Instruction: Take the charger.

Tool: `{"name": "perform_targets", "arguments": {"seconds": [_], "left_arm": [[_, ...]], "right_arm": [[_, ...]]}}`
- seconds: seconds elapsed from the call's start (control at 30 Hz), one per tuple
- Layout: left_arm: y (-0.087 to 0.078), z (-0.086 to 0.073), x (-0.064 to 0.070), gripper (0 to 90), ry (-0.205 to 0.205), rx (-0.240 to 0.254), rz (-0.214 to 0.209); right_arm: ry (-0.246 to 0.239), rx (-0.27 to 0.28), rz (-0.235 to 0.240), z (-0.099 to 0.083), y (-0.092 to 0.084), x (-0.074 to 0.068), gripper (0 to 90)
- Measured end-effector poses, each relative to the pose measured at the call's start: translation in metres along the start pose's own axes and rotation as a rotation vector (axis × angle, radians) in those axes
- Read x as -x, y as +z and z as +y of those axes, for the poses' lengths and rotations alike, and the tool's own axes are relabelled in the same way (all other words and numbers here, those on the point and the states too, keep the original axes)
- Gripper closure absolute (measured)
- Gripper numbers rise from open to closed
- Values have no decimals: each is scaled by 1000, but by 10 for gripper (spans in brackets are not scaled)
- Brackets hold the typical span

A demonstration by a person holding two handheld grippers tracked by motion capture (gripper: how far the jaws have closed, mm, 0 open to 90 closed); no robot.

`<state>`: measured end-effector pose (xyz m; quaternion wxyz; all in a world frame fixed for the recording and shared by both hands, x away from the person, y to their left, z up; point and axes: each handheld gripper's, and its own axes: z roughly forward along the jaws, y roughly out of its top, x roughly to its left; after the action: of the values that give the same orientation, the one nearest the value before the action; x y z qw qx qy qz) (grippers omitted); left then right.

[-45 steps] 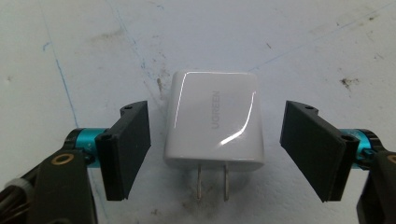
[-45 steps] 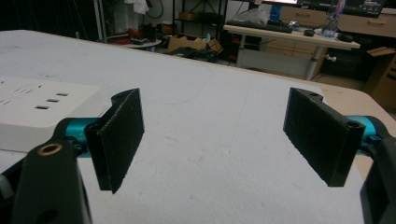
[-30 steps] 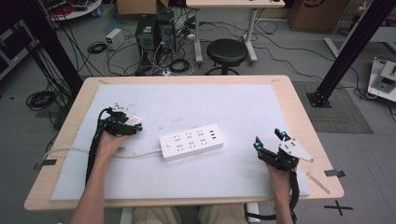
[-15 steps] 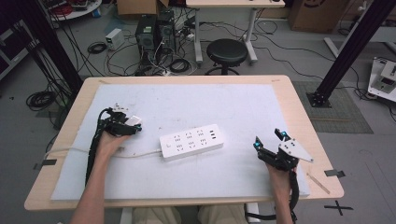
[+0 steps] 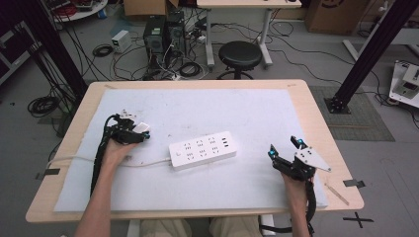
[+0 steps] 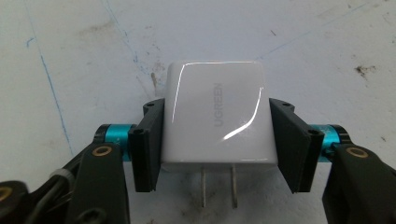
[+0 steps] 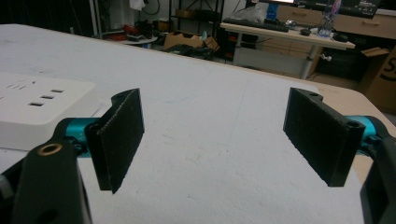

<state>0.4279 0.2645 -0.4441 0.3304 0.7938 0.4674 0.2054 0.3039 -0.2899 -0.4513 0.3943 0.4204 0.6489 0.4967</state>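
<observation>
A white power strip (image 5: 202,149) lies in the middle of the white mat, its cord running off to the left. My left gripper (image 5: 140,131) hovers left of the strip, shut on a white UGREEN charger (image 6: 215,116) whose two metal prongs (image 6: 218,186) point back toward the camera. Both jaws press the charger's sides. My right gripper (image 5: 282,149) rests near the mat's front right corner, open with nothing between its jaws (image 7: 212,135). The power strip's (image 7: 32,109) end shows at the left of the right gripper view.
The white mat (image 5: 247,113) covers most of the wooden table (image 5: 316,118). Beyond the table stand a black stool (image 5: 239,55), computer towers and tangled cables on the floor. A black frame post (image 5: 365,54) rises at the right.
</observation>
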Motion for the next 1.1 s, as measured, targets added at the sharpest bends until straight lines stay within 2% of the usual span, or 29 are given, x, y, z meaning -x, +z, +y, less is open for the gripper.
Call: {"name": "perform_targets", "arguments": {"seconds": [0.27,0.43,0.5,0.53,0.63,0.67,0.73,0.77,0.93,1.0,1.1], "left_arm": [[0,0,1,423,0,3,0],[-2,1,2,424,15,-5,2],[-5,2,5,424,15,13,-2],[-11,4,9,424,28,21,-9],[-13,4,11,424,35,26,-11],[-21,6,15,424,47,41,-12],[-21,6,15,424,47,41,-12],[-31,8,20,424,63,59,-16],[-46,9,31,424,76,93,-31],[-57,9,41,424,86,124,-39],[-64,9,49,424,97,139,-39]], "right_arm": [[6,-4,1,0,0,-1,207],[10,-3,-1,0,0,0,207],[10,-3,-1,0,0,0,207],[14,-2,0,0,0,1,207],[22,-7,2,0,0,1,207],[17,-11,-2,0,0,0,207],[14,-12,-5,0,0,0,207],[7,-10,-3,0,1,1,207],[22,-21,-5,1,2,2,207],[28,-26,-8,1,2,1,207],[13,-24,-9,1,2,1,207]]}}
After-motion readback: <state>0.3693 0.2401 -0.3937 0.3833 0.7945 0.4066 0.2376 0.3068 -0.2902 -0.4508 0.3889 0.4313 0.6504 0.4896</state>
